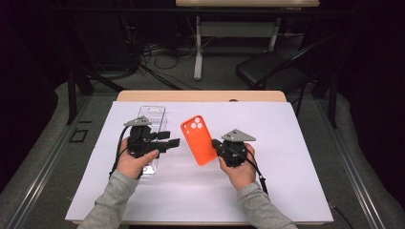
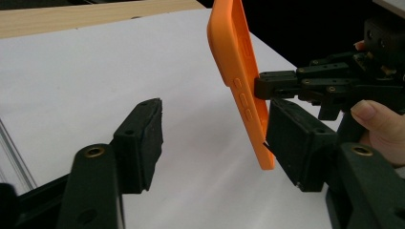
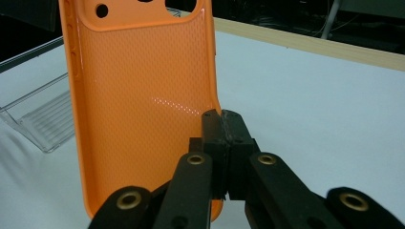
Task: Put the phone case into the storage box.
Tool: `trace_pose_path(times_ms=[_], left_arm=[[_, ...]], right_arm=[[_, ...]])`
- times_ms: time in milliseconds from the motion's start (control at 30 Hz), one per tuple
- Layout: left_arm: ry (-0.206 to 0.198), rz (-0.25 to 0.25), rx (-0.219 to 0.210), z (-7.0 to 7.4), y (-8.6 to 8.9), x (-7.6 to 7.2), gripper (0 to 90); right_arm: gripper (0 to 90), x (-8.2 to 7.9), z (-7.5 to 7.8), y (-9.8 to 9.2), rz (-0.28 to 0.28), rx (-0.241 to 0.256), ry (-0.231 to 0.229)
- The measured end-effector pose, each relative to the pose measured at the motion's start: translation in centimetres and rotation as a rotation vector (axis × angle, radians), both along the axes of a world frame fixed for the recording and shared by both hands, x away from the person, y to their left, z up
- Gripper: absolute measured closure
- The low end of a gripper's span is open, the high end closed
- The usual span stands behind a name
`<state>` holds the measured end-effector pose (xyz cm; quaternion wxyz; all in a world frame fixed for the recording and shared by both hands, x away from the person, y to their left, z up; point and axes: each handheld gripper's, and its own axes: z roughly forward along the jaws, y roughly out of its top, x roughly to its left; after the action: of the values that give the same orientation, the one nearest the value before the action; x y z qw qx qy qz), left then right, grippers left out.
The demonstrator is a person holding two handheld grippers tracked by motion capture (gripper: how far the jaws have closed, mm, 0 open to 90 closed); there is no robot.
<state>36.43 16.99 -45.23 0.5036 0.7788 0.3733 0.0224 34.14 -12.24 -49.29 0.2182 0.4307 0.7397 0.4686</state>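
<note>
Table point(image 1: 143, 96): light wood top, most of it covered by a white sheet point(image 1: 286, 191).

Clear plastic packaging tray point(image 1: 154, 114): lies flat on the sheet at left of centre, long axis running away from the person. Left hand point(image 1: 131, 164) and its gripper sit over the near part of it. In the right gripper view the tray shows at the left edge, behind the case.

Orange phone case point(image 1: 199, 139): held up off the sheet near table centre, between the two grippers, camera cut-outs at the far end. In the right gripper view its inner, textured face is turned toward the camera; in the left gripper view it is seen edge-on, side buttons visible, tilted.

Right gripper point(image 1: 220, 144): jaws pressed together on the case's side edge near its lower end, carrying it. Right hand point(image 1: 241, 172) behind it.

Left gripper point(image 1: 173, 141): jaws spread wide, nothing between the pads. Left gripper view shows the case's lower corner just in front of one black pad point(image 2: 298, 138); contact cannot be told. The other pad stands well apart from the case.
</note>
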Motion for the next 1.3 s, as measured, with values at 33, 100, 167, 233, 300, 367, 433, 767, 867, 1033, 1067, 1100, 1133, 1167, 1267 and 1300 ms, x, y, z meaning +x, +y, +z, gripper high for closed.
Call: trace_pose_path(times_ms=[33,100,167,233,300,367,433,767,867,1033,1067,1100,1133,1167,1267,1300], left_arm=[[0.004,0.0,-0.001,-0.1,-0.1,0.0,39.6],[0.005,-0.01,0.002,-0.2,-0.4,-0.1,40.0],[0.003,-0.01,0.001,-0.3,-0.6,-0.2,40.1],[0.005,-0.021,-0.002,-0.3,-0.8,-0.3,43.4],[0.009,-0.033,-0.006,-0.4,-1.1,-0.4,43.5],[0.016,-0.035,-0.006,-0.4,-1.3,-0.5,43.5],[0.025,-0.038,-0.013,-0.6,-1.5,-0.6,43.5],[0.067,-0.019,-0.049,-1.4,-2.1,-0.7,45.7],[0.073,-0.016,-0.056,-1.5,-2.1,-0.7,46.0],[0.084,-0.016,-0.067,-1.6,-2.0,-0.6,48.9],[0.087,-0.014,-0.075,-1.7,-1.9,-0.6,49.5],[0.089,-0.015,-0.077,-1.7,-1.9,-0.6,50.2],[0.093,-0.012,-0.082,-1.7,-1.9,-0.6,50.8],[0.094,-0.011,-0.082,-1.7,-1.9,-0.5,51.2],[0.102,-0.012,-0.084,-1.7,-1.8,-0.5,53.4],[0.106,-0.014,-0.088,-1.7,-1.8,-0.5,53.4]], right_arm=[[89.8,0.0,0.0,0.0,0.0,0.001,-0.005],[89.8,-0.1,0.0,0.1,0.003,0.0,-0.006],[89.8,-0.1,0.0,0.1,0.005,-0.001,-0.008],[89.8,-0.2,0.1,0.2,0.006,-0.002,-0.01],[89.8,-0.2,0.1,0.3,0.009,-0.001,-0.012],[89.8,-0.3,0.1,0.3,0.011,-0.002,-0.013],[89.8,-0.3,0.1,0.4,0.012,0.0,-0.013],[89.8,-0.5,0.2,0.7,0.025,-0.003,-0.024],[89.7,-0.6,0.2,0.8,0.027,-0.003,-0.025],[89.8,-0.7,0.2,1.0,0.034,-0.005,-0.02],[89.7,-0.7,0.2,1.1,0.035,-0.005,-0.02],[89.8,-0.8,0.2,1.1,0.036,-0.004,-0.021],[89.8,-0.8,0.2,1.1,0.039,-0.006,-0.024],[89.8,-0.8,0.2,1.2,0.039,-0.006,-0.024],[89.8,-0.9,0.2,1.3,0.044,-0.006,-0.019],[89.7,-0.9,0.1,1.4,0.047,-0.007,-0.024]])
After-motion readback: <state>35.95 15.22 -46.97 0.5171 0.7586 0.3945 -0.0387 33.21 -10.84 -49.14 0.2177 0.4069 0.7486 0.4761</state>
